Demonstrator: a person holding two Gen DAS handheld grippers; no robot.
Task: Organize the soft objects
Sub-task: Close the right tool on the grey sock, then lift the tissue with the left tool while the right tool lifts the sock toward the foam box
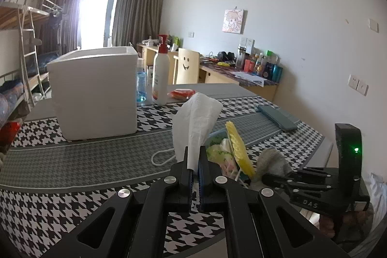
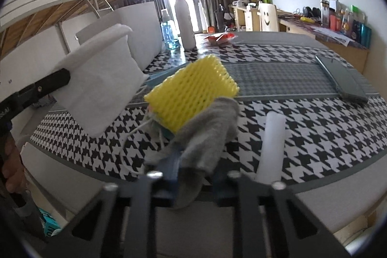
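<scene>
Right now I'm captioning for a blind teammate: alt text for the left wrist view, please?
The left gripper is shut on a crumpled white tissue held above a black-and-white houndstooth tablecloth. A tall white foam box stands behind to the left, and the right gripper comes in from the right beside a yellow foam net sleeve.

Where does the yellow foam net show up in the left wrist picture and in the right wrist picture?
Left wrist view: the yellow foam net stands edge-on, lower right of centre, just right of the white tissue in the left claw.
Right wrist view: it faces the camera at centre, above the grey cloth in the right claw.
Shared landmark: the white pump bottle.
</scene>
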